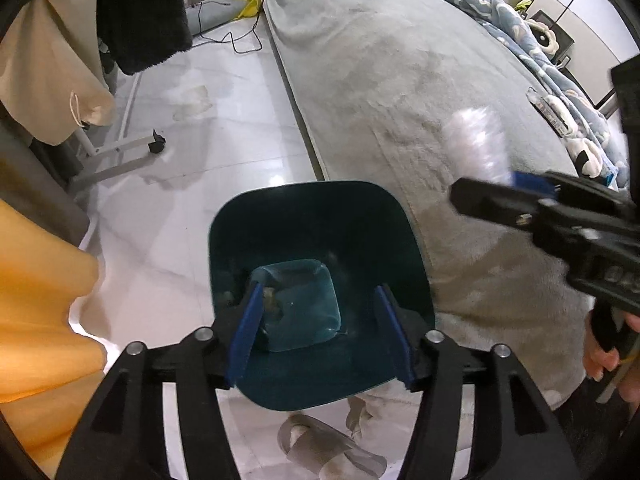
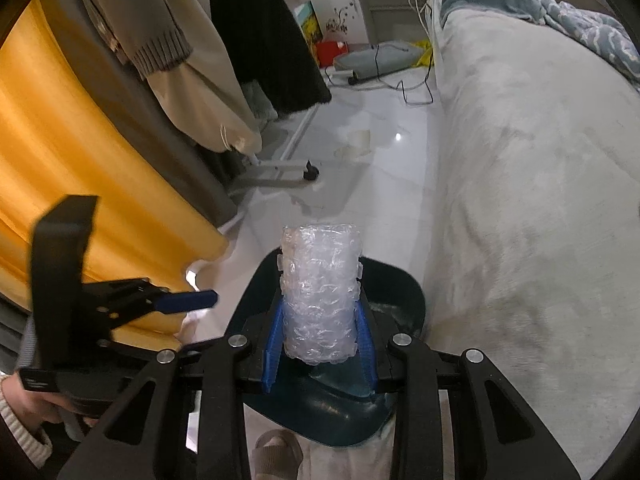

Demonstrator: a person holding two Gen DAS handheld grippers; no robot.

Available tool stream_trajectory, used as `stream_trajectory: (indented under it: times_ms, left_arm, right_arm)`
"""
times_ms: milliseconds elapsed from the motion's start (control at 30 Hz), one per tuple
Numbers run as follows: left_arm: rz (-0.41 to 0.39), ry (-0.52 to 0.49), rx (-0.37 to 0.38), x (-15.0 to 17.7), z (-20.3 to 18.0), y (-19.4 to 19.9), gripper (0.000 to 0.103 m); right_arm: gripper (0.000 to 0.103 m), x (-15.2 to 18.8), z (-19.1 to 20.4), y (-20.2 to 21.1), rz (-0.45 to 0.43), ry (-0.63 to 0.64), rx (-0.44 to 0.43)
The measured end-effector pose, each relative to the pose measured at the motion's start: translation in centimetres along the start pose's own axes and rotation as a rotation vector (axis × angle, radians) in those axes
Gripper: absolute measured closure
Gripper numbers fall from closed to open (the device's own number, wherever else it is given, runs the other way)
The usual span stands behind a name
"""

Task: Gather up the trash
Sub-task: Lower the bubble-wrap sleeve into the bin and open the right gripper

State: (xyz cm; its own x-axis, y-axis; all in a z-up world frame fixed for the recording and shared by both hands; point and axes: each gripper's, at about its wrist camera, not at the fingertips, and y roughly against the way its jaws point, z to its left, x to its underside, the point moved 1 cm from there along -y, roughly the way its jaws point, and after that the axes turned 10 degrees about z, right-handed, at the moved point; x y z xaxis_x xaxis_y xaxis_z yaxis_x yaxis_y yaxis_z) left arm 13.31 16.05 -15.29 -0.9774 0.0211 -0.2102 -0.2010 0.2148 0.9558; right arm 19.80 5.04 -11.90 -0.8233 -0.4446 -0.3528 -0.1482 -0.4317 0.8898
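The right claw is clamped on a roll of bubble wrap, held upright just above the dark teal trash bin beside the bed. The left claw hangs over the bin, jaws apart, gripping nothing.

left tongs: parted, empty, above teal bin | right tongs: clamping bubble wrap over grey bed | floor: white tile
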Motion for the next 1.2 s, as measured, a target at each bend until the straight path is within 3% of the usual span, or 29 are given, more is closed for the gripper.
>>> stream_trajectory:
  times_ms: [267, 433, 600, 800, 867, 900, 933, 967, 1033, 1100, 1200]
  left_arm:
    - [-0.084, -0.019, -0.035, 0.5, 1.3, 2.2, 0.053]
    - [-0.207, -0.007, -0.050, 0.8, 1.9, 4.5, 0.053]
    - [-0.339, -0.007, -0.117, 0.8, 2.3, 6.7, 0.053]
    - [-0.431, 0.022, -0.154, 0.5, 2.8, 8.3, 0.053]
    - [-0.460, 0.031, -0.135, 0.6, 2.8, 8.9, 0.053]
    - [-0.478, 0.029, -0.131, 0.7, 2.6, 9.2, 0.052]
    - [-0.491, 0.025, -0.131, 0.7, 2.3, 9.4, 0.052]
    - [-0.505, 0.019, -0.131, 0.7, 2.2, 9.7, 0.052]
    - [-0.534, 0.013, -0.125, 0.7, 1.9, 10.3, 0.049]
    - [-0.557, 0.012, -0.117, 0.8, 1.9, 10.8, 0.035]
    - [-0.605, 0.000, -0.112, 1.0, 1.6, 11.7, 0.034]
  right_arm:
    - [0.070, -0.1, 1.0, -3.9, 0.111, -0.002, 0.020]
    - [0.070, 0.4, 1.2, -6.1, 0.178, -0.002, 0.044]
    - [0.068, 1.0, 1.6, -7.9, 0.230, 0.009, 0.074]
    - [0.068, 1.9, 1.8, -9.4, 0.275, 0.021, 0.107]
    - [0.063, 2.2, 1.9, -9.9, 0.289, 0.024, 0.113]
    - [0.058, 2.3, 2.0, -10.0, 0.294, 0.026, 0.113]
    - [0.046, 2.3, 2.0, -10.0, 0.294, 0.029, 0.112]
    - [0.043, 2.4, 2.1, -10.0, 0.293, 0.034, 0.112]
    - [0.043, 2.4, 2.2, -10.0, 0.296, 0.042, 0.116]
    - [0.043, 2.6, 2.3, -10.0, 0.299, 0.042, 0.117]
    - [0.042, 2.5, 2.4, -9.6, 0.292, 0.045, 0.116]
